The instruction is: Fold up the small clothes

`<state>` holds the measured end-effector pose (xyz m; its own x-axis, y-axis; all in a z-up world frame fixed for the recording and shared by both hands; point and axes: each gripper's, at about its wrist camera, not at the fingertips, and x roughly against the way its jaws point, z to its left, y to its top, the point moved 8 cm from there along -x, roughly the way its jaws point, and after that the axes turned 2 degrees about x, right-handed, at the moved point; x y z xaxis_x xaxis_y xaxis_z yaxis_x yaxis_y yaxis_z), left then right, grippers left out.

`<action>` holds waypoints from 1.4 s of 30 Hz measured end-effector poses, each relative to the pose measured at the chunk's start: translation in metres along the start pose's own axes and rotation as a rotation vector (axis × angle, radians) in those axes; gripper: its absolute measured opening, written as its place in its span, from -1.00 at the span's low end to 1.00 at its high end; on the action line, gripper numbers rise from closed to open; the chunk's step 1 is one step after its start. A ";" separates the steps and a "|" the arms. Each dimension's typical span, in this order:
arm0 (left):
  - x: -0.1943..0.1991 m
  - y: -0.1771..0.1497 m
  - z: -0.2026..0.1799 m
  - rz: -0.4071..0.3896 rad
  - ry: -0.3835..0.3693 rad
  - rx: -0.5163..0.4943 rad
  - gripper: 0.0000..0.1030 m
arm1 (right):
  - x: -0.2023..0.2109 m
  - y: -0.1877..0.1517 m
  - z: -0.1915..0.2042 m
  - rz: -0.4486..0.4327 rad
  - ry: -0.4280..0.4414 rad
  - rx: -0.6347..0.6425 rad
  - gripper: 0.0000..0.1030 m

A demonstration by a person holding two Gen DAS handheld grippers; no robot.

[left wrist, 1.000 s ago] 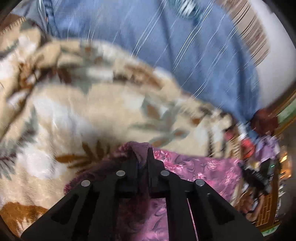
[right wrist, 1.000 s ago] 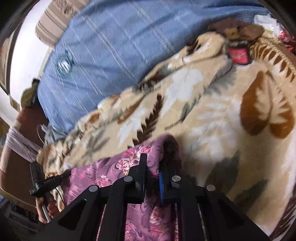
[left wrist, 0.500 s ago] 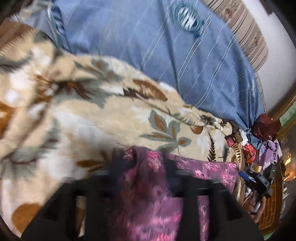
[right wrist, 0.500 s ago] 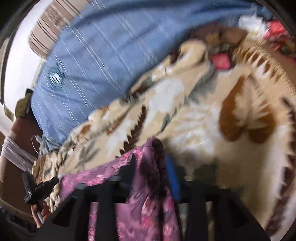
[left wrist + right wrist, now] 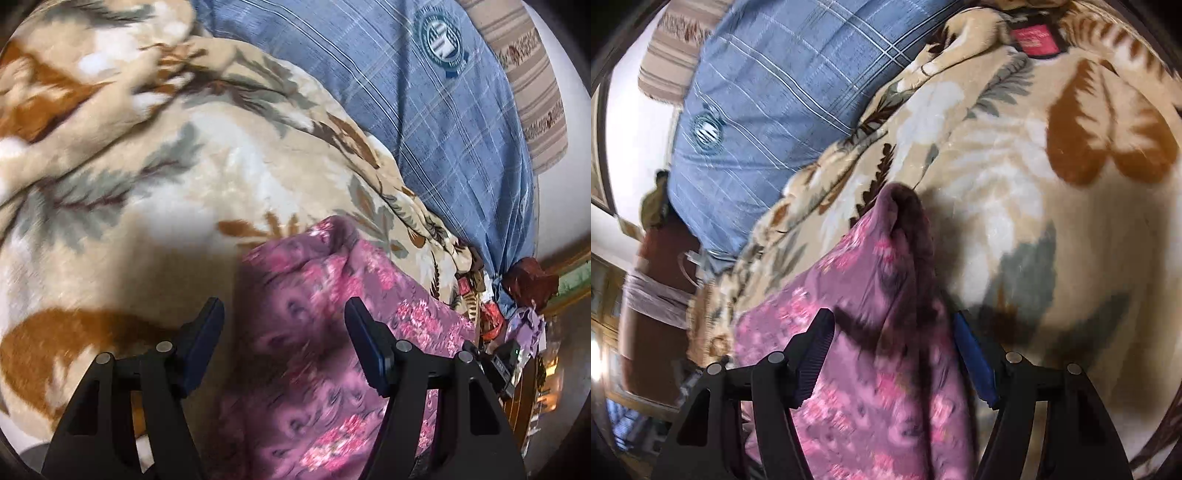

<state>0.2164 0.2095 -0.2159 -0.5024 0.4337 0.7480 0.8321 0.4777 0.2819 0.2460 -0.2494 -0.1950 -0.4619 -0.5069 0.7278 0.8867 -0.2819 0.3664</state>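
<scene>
A purple-pink floral garment (image 5: pixel 325 325) lies on a cream leaf-patterned blanket (image 5: pixel 155 192). My left gripper (image 5: pixel 284 314) is open, its fingers apart on either side of the garment's near-left corner, which rests slack on the blanket. In the right wrist view the same garment (image 5: pixel 871 369) runs under my right gripper (image 5: pixel 892 328), which is open too, its fingers spread around the raised right corner fold. Neither gripper pinches the cloth.
A blue checked pillow (image 5: pixel 443 110) with a round emblem lies behind the blanket, with a striped cushion (image 5: pixel 532 85) beyond it. Clutter (image 5: pixel 517 306) sits at the bed's far right. A red label (image 5: pixel 1034 38) is on the blanket edge.
Both grippers were shut on the garment's corners a second ago. Both have opened and let the cloth go onto the blanket.
</scene>
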 end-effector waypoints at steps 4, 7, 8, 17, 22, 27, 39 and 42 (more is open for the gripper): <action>-0.029 0.003 -0.010 0.073 -0.014 -0.009 0.38 | -0.013 0.004 0.005 0.038 0.025 0.047 0.34; -0.033 0.000 -0.020 0.032 -0.072 -0.062 0.56 | -0.012 -0.001 0.005 0.017 0.021 0.079 0.26; -0.032 0.001 -0.020 0.019 -0.090 -0.043 0.56 | -0.011 -0.002 0.003 0.007 0.021 0.079 0.18; -0.043 0.012 -0.027 0.008 -0.133 -0.028 0.56 | -0.019 0.009 0.001 -0.003 0.050 0.102 -0.05; -0.052 0.010 -0.031 0.006 -0.051 -0.107 -0.43 | -0.019 0.008 0.008 -0.019 0.006 0.154 -0.48; -0.041 0.003 -0.040 -0.043 0.021 -0.218 -0.71 | -0.006 0.004 0.018 -0.056 -0.050 0.207 -0.68; 0.048 0.035 -0.099 -0.194 -0.073 -0.281 -0.77 | 0.065 0.035 0.081 -0.190 -0.055 0.323 -0.77; 0.046 0.056 -0.115 -0.202 -0.076 -0.296 -0.76 | 0.069 0.061 0.091 -0.212 -0.045 0.326 -0.76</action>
<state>0.2674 0.1683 -0.0969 -0.6705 0.4138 0.6158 0.7406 0.3226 0.5895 0.2703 -0.2277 -0.0694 -0.6404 -0.4268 0.6385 0.7350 -0.0994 0.6708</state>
